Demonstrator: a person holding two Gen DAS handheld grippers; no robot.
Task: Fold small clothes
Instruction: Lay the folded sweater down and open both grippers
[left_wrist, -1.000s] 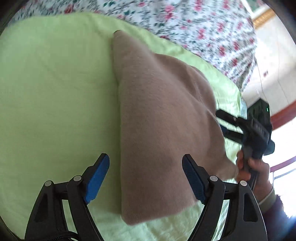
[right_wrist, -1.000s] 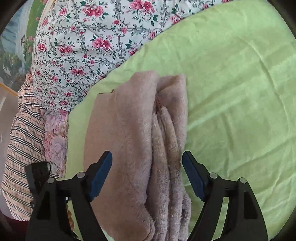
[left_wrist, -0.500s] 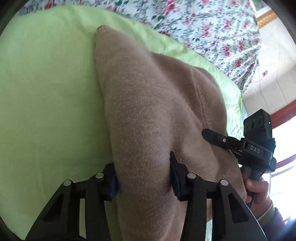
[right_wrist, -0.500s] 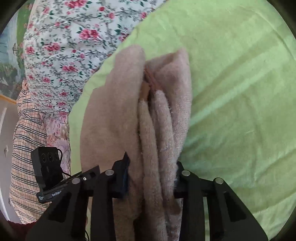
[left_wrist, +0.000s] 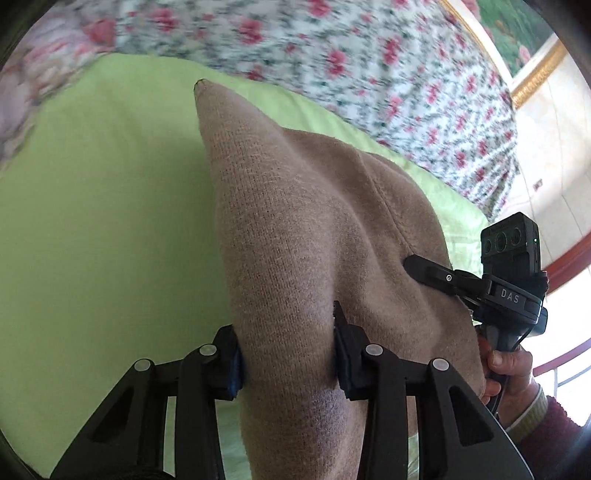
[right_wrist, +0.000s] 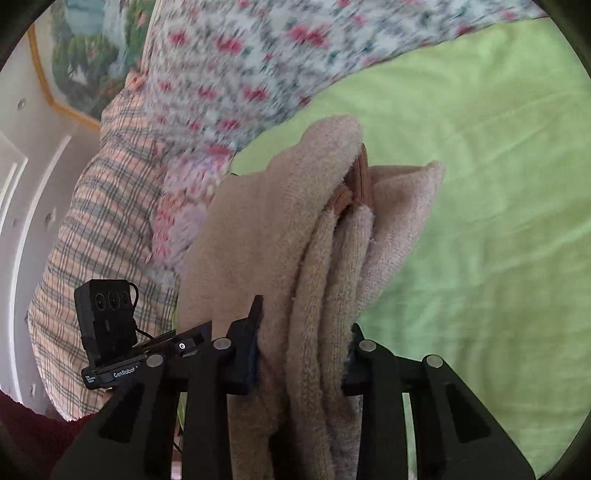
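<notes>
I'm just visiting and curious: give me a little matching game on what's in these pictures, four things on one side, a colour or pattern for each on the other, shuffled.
Things:
1. sheet
2. garment clamped in the left gripper and the right gripper
3. quilt
4. pillow

Colours or patterns:
A. checked
B. plain light green
C. white with red flowers
D. beige-brown

Pairs: 1-B, 2-D, 3-C, 4-A
</notes>
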